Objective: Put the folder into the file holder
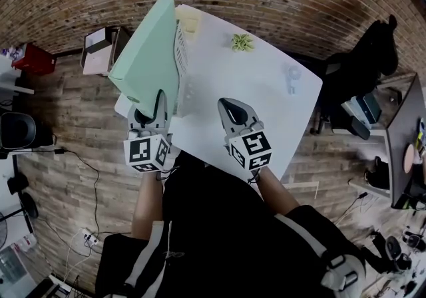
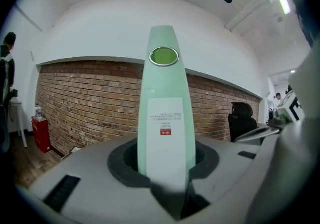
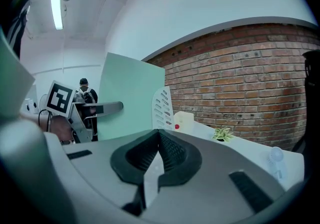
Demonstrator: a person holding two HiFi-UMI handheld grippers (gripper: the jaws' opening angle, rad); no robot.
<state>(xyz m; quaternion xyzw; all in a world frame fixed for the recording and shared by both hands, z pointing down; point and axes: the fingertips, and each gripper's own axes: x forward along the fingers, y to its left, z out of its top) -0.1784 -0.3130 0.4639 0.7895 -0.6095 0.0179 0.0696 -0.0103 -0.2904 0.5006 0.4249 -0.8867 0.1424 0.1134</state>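
A: Where's the folder (image 1: pixel 143 57)?

B: Pale green, thick type. It's standing on edge at the left end of the white tabletop (image 1: pixel 266 90), tilted a bit, right against the white file holder (image 1: pixel 180 57) w/ the slotted wall. Can't tell if it's inside the holder or just beside it.

A: Left hand-held gripper (image 1: pixel 158 100)?

B: Clamped on the folder's spine at the near end. In the left gripper view the spine fills the gap btw. the jaws, pads on both sides, moderate width.

A: Any writing?

B: White label (image 2: pixel 165 123) on the spine: few lines of tiny print, unreadable, plus a small red mark below them. Metal-rimmed finger hole (image 2: pixel 164 56) above the label. No brand legible.

A: Right hand-held gripper (image 1: pixel 229 105)?

B: Over bare tabletop near the front edge, apart from the folder. Jaws narrow, tips meeting, nothing btw. them.

A: Other items?

B: Small plant (image 1: pixel 242 41) toward the far edge. Cream box (image 3: pixel 182 120) behind the file holder, red dot at its near side. Black-and-white square marker cube (image 1: pixel 148 152) on each gripper; no text on them.
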